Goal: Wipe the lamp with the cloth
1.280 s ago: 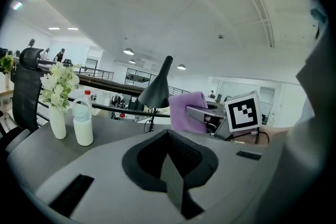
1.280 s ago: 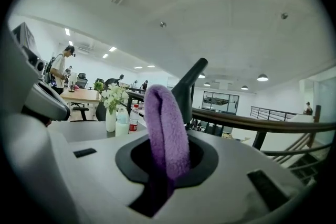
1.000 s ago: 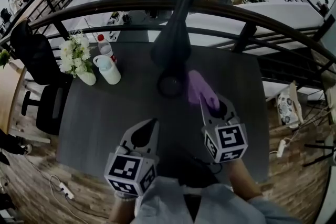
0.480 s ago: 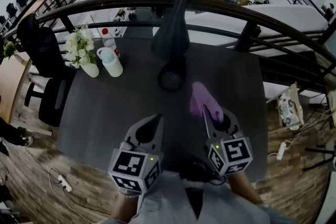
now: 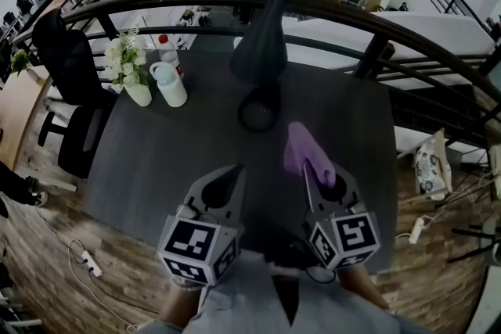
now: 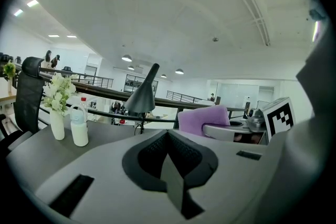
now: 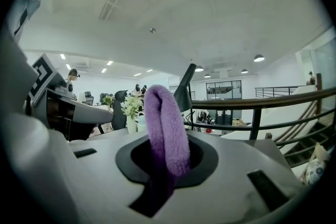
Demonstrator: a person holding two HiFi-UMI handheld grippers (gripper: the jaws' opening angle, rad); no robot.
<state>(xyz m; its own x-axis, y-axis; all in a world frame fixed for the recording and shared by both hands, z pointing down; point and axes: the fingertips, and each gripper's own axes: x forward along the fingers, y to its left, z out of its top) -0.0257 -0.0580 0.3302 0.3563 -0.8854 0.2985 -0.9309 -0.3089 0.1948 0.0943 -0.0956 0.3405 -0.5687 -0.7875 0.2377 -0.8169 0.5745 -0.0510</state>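
What my right hand-held gripper [image 7: 160,168] is doing: it is clamping the purple cloth [image 7: 166,126], its jaws pressing on the folded fabric from both sides.
Cloth: it is sticking up and forward out of those jaws as a thick fold, hanging over the near right part of the table [image 5: 168,160] and not touching the lamp.
Left hand-held gripper [image 6: 171,161]: its jaws are resting together with nothing between them; I am holding it over the table's near edge, beside the right one and a little apart from it.
Both hand-held grippers: they are pointing away from me, toward the far side of the table.
Lamp [image 5: 261,51]: it is standing at the far middle of the table, ahead of both hand-held grippers; its dark cone shade is leaning on a slanted stem above a round dark base [image 5: 258,110]. The base is sitting just beyond the cloth and to its left, with bare table showing between them.
Far left of the table: a white vase of pale flowers [image 5: 129,73], a white jug [image 5: 171,84] and a red-capped bottle [image 5: 167,49] are standing close together.
Beyond the table: a dark railing [image 5: 368,16] is curving round its far and right sides, and a black office chair [image 5: 66,70] is standing on the left.
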